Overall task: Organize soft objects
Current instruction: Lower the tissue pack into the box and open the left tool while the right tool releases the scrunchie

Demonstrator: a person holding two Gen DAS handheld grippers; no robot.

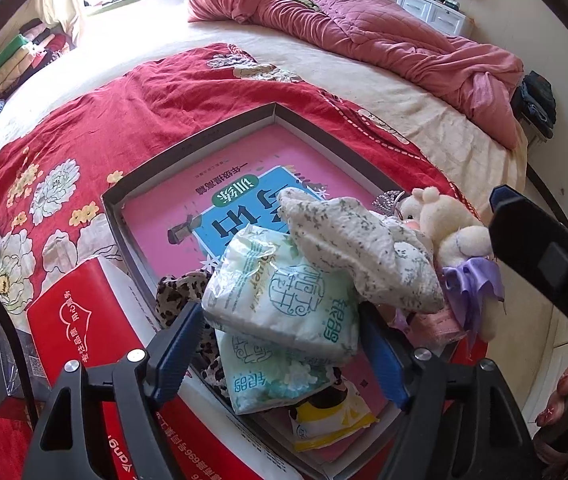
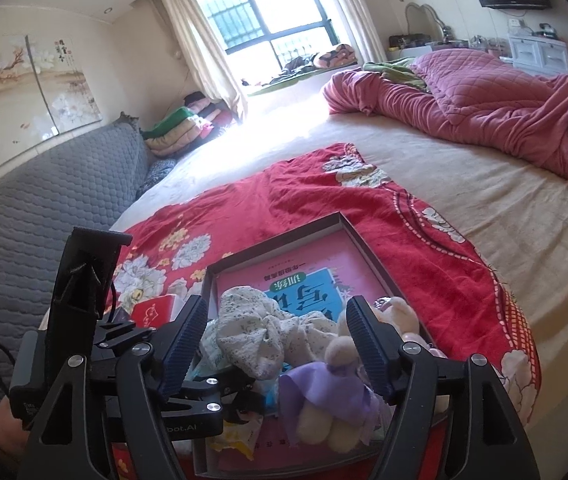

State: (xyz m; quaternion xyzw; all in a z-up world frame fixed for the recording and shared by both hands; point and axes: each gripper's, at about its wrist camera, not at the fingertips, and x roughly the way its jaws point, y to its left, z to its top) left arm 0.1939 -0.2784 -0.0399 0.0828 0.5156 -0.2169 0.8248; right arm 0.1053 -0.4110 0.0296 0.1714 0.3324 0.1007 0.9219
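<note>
- Two grippers we hold over the shallow box (image 1: 188, 148): left gripper (image 1: 284, 344) spread around the tissue packs (image 1: 284, 300), pads not visibly pressing.
- Right gripper (image 2: 280, 344) spread, above the plush bear (image 2: 339, 396) and patterned cloth (image 2: 260, 332) inside the box's near end.
- Beyond the box's far rim we see open red bedspread (image 1: 124, 112).

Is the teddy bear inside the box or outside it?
Inside. The teddy bear lies on its back in the box, at its right wall, beside the flowery cloth, with its purple bow on top.
</note>
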